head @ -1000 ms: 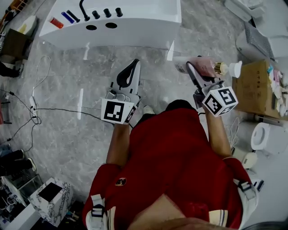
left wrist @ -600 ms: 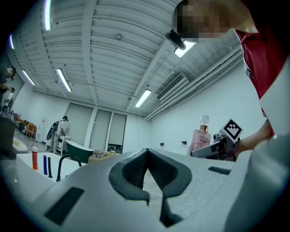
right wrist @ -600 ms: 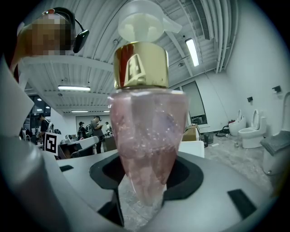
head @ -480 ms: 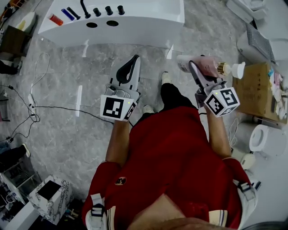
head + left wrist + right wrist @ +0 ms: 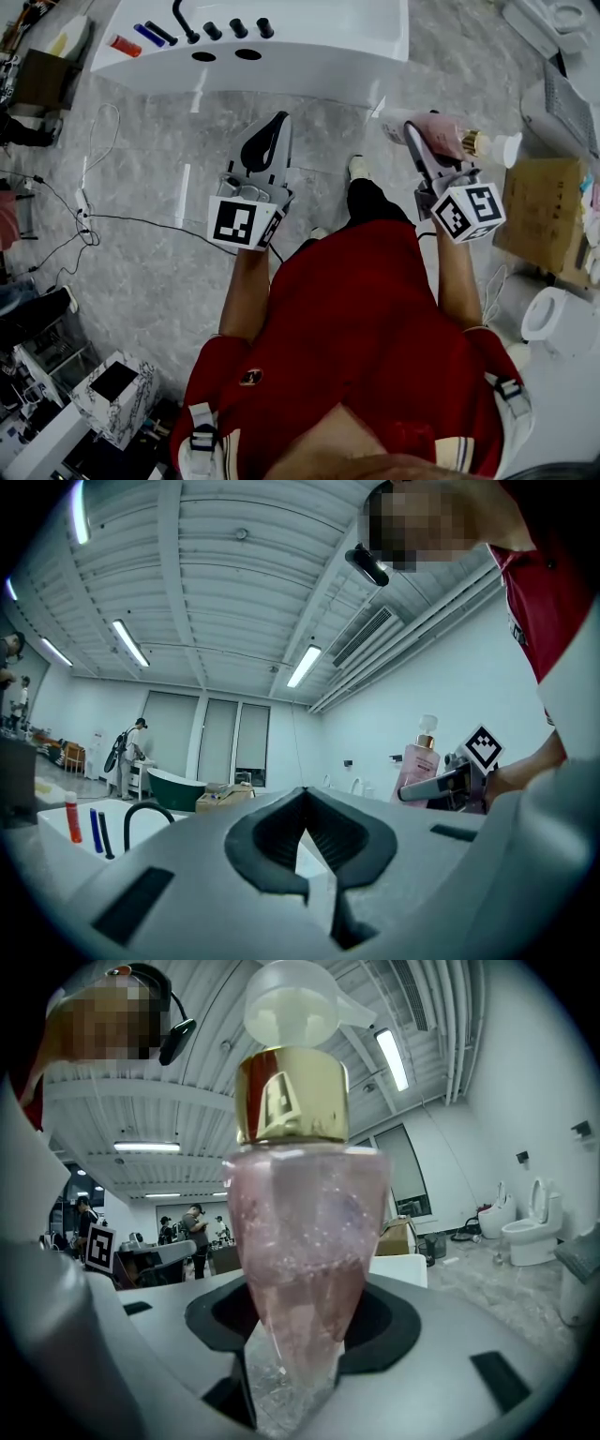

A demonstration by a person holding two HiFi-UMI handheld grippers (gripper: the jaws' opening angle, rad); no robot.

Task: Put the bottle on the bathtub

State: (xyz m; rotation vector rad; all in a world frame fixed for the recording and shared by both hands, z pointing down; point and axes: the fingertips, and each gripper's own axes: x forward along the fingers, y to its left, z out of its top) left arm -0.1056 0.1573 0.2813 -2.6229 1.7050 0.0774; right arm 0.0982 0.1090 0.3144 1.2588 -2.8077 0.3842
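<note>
Carrying the pink translucent pump bottle with the gold collar and white pump top (image 5: 444, 137), we have taken a step forward over the last second. The white bathtub (image 5: 319, 58) now sits larger and further right in the head view, and a foot has come out ahead of us. The bottle has not shifted in its grip. The right hand-held gripper (image 5: 417, 142) stays clamped on its lower body, as the right gripper view shows (image 5: 292, 1335), and holds it in the air near the tub's right corner but clear of the rim. We judge the carry as partly done, with the placing not yet begun.

The left hand-held gripper (image 5: 265, 150) has its jaws together on nothing (image 5: 300, 841) and hangs short of the tub.

The tub's far side is cut off at the top edge, so we cannot see its basin. The jaw hides part of the bottle's base in the head view. The black tap (image 5: 184, 21) and the small red and blue tubes (image 5: 137, 39) on the rim are too small to read.
</note>
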